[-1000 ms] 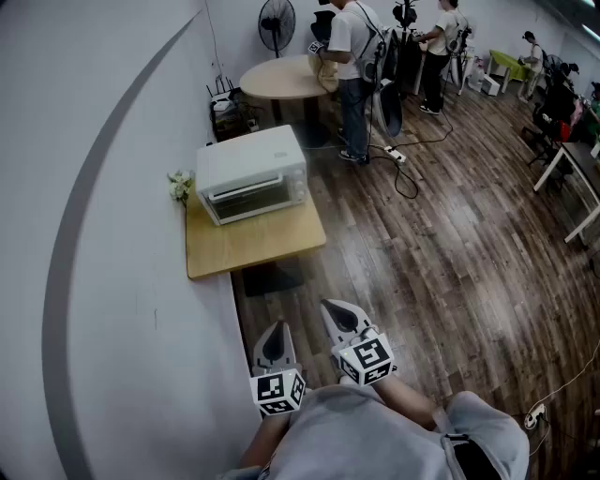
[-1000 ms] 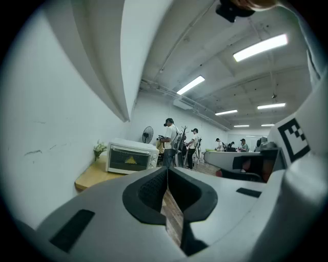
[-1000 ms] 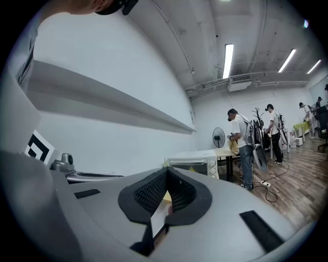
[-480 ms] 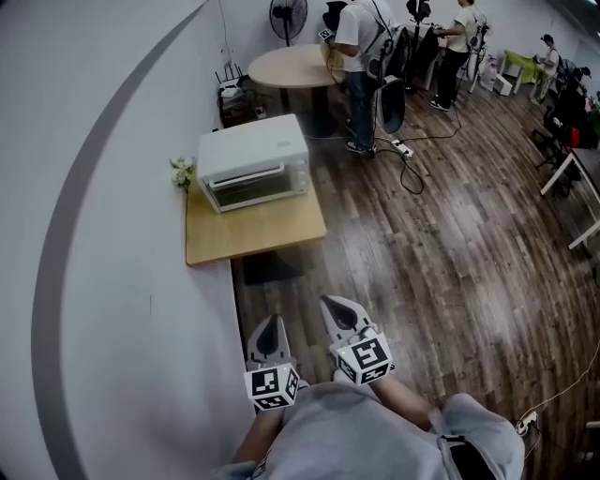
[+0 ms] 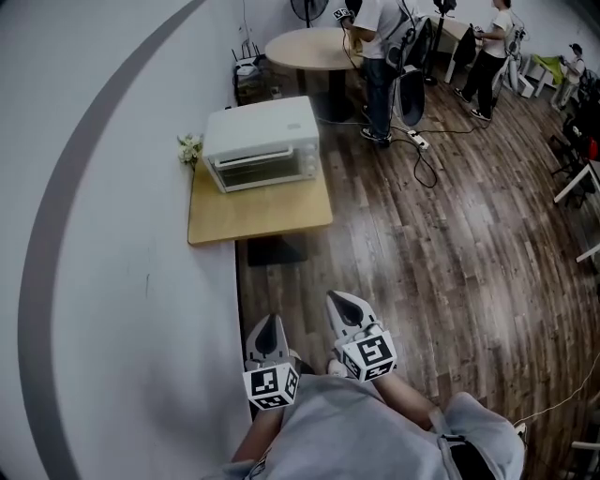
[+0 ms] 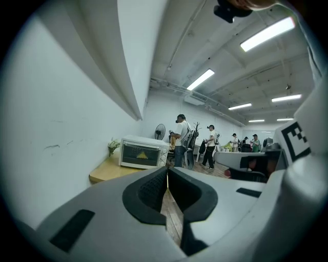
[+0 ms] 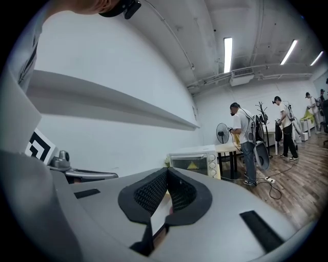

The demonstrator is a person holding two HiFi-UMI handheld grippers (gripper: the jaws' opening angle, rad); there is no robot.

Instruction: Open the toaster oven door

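Both closed, empty: left gripper (image 5: pixel 270 324), right gripper (image 5: pixel 339 305) low, facing toaster oven (image 5: pixel 262 142).

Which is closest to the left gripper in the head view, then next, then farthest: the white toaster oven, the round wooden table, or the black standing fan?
From the left gripper:
1. White toaster oven, straight ahead on the square table.
2. Round wooden table, behind the oven.
3. Black standing fan, at the top edge, beyond the round table.
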